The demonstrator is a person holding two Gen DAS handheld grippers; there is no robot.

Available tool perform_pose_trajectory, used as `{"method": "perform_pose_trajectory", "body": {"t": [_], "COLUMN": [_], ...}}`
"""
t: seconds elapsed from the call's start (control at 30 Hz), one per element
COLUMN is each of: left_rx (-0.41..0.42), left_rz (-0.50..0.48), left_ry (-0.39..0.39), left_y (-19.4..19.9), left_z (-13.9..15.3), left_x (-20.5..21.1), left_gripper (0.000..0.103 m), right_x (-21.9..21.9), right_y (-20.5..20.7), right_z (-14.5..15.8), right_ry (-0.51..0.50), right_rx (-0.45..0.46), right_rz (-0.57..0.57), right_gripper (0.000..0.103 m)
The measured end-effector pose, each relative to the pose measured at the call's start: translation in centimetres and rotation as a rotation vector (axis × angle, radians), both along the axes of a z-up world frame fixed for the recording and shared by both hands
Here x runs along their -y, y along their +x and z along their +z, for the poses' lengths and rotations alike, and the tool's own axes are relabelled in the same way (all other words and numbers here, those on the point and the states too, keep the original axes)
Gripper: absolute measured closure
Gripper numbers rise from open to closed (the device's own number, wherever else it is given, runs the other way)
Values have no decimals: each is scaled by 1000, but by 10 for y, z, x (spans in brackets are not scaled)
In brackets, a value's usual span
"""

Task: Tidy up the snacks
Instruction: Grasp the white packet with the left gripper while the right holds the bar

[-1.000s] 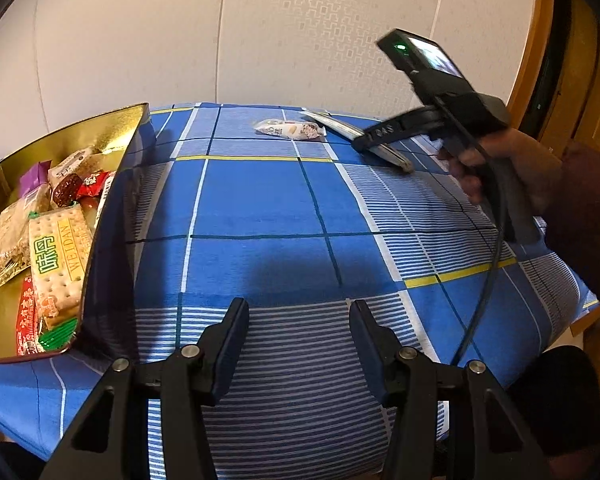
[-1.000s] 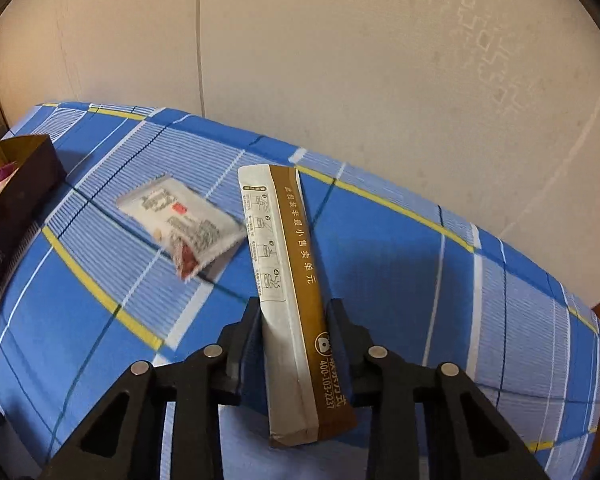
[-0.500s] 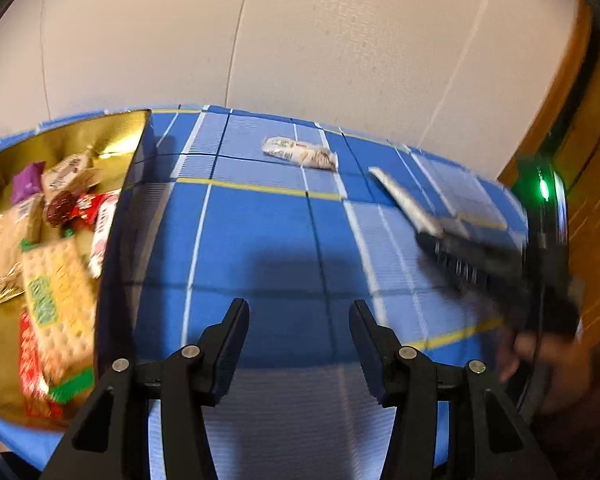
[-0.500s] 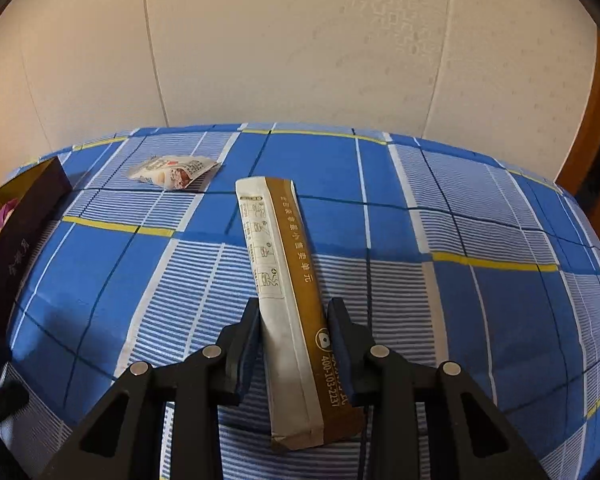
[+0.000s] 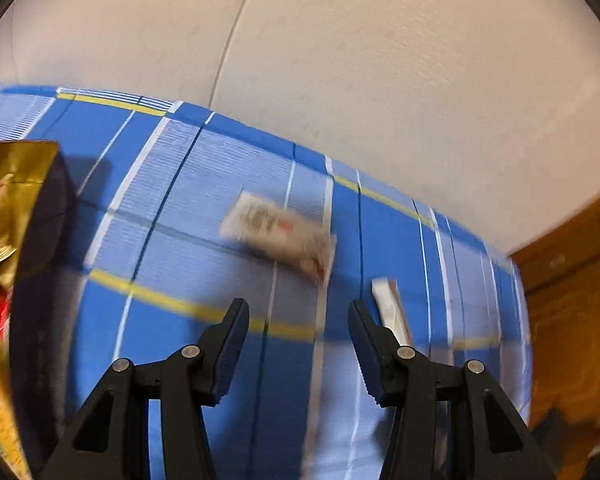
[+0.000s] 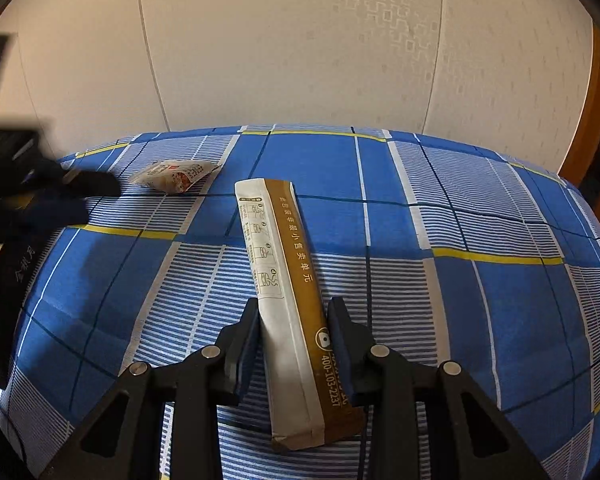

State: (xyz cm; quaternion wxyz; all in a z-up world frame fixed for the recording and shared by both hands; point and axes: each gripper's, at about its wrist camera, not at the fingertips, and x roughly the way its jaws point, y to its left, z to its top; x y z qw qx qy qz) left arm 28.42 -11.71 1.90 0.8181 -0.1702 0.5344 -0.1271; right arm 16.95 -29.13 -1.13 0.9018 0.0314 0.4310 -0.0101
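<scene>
My right gripper (image 6: 294, 320) is shut on a long white and brown stick packet (image 6: 288, 280) and holds it above the blue checked tablecloth (image 6: 440, 208). My left gripper (image 5: 298, 320) is open and empty, a short way before a small white snack packet (image 5: 278, 236) that lies on the cloth. That packet also shows in the right wrist view (image 6: 172, 174), with the left gripper (image 6: 76, 196) blurred just left of it. The tip of the stick packet (image 5: 390, 310) shows right of my left gripper. The gold-lined snack box (image 5: 8, 216) stands at the left.
The box holds several snacks; its dark outer wall (image 6: 8, 292) shows at the left of the right wrist view. A pale wall (image 6: 300, 40) runs behind the table. Wooden furniture (image 5: 572, 300) stands to the right.
My left gripper has swung forward and right, closer to the small white packet, still open. My right gripper still holds the stick packet and has drawn back, with the small packet farther away.
</scene>
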Motion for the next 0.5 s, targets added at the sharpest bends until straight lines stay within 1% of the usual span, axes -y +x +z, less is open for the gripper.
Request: {"method": "perform_pose_trajectory", "body": {"t": [0.07,0.1,0.13,0.2,0.27,0.4,0.43,0.47,0.5], "left_rx": [-37,-51,-84,-115,-119,-130,-116,-101,-91], "left_rz": [54,63,58,94,103,103,105,100,73], "left_ry": [1,-8,-6,35,53,129,146,177,226], "left_y": [21,27,37,49,60,77,79,82,83], "left_z": [-4,-6,-11,-17,-20,-28,-27,-27,-27], "left_x": [2,3,6,10,15,29,32,37,45], "left_gripper": [52,51,50,51,50,49,46,40,39], "right_x": [3,4,5,8,9,13,13,14,14], "right_y": [0,0,-1,-2,-2,-4,-4,-4,-4], "right_z": [0,0,0,0,0,0,0,0,0], "right_ry": [20,28,39,60,75,109,116,122,125], "right_rx": [3,4,6,14,16,21,22,23,23], "right_rz": [0,0,0,0,0,-9,-10,-11,-11], "right_gripper": [69,69,69,69,69,69,69,69,69]}}
